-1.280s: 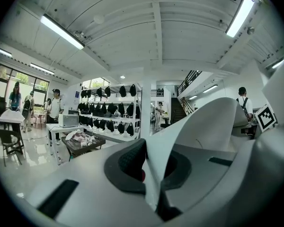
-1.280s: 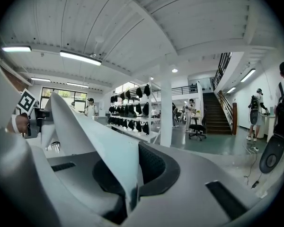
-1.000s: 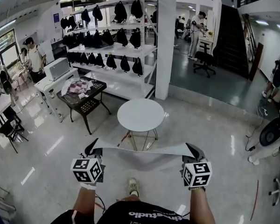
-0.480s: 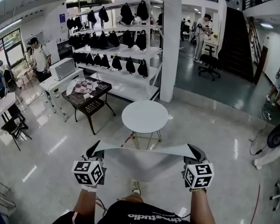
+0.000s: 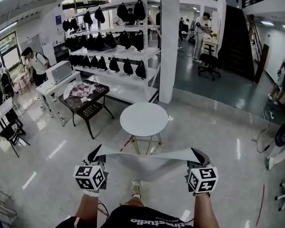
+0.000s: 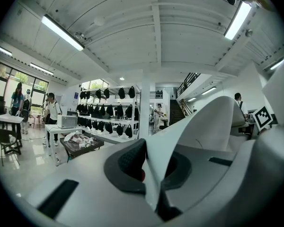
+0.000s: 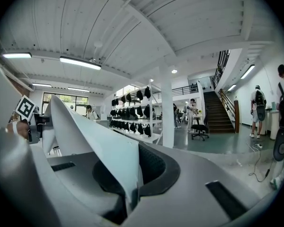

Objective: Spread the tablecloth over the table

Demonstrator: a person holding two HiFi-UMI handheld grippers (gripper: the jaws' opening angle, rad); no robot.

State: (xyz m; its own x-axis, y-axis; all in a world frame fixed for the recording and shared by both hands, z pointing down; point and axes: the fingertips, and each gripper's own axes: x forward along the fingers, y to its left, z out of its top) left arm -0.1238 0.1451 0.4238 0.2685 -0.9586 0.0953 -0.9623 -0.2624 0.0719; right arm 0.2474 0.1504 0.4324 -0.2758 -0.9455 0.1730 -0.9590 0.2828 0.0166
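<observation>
A white tablecloth [image 5: 147,152] hangs stretched between my two grippers, its top edge taut in the head view. My left gripper [image 5: 95,154] is shut on its left corner, and the cloth [image 6: 199,126] rises from between the jaws in the left gripper view. My right gripper [image 5: 196,155] is shut on the right corner, where the cloth [image 7: 92,141] folds up out of the jaws. A small round white table [image 5: 144,118] on thin legs stands just beyond the cloth, centred between the grippers.
A dark low table [image 5: 85,103] with clutter stands to the left of the round table. A white pillar [image 5: 169,42] and shelves of black bags [image 5: 115,42] rise behind. People stand at the far left and back. A black office chair [image 5: 209,61] is at the back right.
The view swayed slightly right and back. Both grippers keep their hold on the stretched cloth at about the same height; the round table stays just ahead.
</observation>
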